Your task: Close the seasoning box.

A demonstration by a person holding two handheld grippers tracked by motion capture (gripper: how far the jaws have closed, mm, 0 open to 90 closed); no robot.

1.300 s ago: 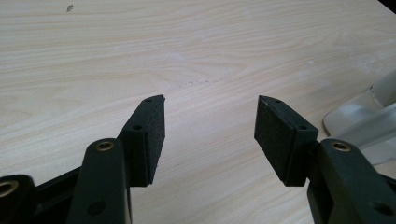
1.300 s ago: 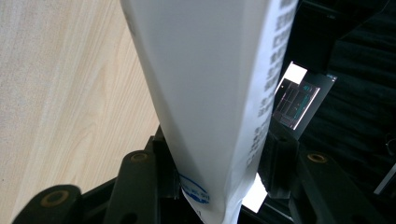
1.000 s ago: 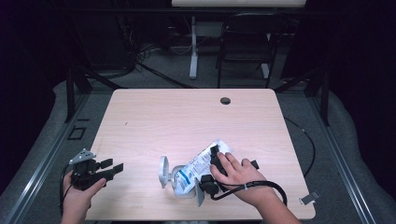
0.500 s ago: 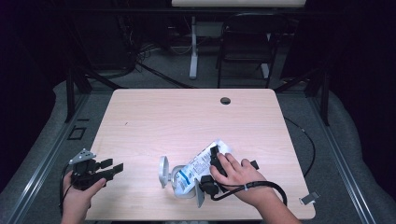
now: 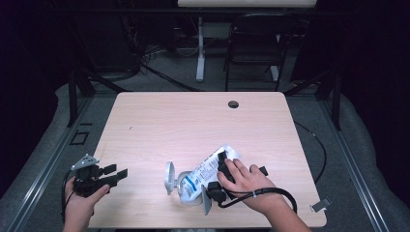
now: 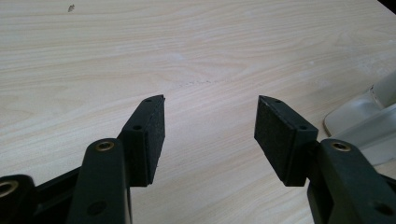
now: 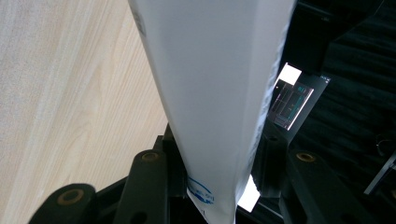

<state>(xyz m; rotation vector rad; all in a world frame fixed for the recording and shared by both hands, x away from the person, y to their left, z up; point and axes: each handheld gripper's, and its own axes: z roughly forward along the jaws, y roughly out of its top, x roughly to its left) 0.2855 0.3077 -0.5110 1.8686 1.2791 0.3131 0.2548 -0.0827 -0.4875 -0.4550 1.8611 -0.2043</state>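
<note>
A white pouch (image 5: pixel 200 174) with blue print lies near the table's front edge, towards the right. My right gripper (image 5: pixel 213 176) reaches over it from the right under a hand. In the right gripper view the pouch (image 7: pixel 215 84) stands between the two black jaws of my right gripper (image 7: pixel 212 186). They have just been closing and press on its sides. My left gripper (image 5: pixel 116 173) rests at the front left corner. In its own view my left gripper (image 6: pixel 210 135) stands open over bare wood, nothing between the pads.
A white round piece (image 5: pixel 169 177) sits at the pouch's left end; the left gripper view has it (image 6: pixel 369 112) at the right edge. The wooden table (image 5: pixel 193 121) has a dark cable hole (image 5: pixel 233 104) at the back. A chair (image 5: pixel 251 48) stands beyond.
</note>
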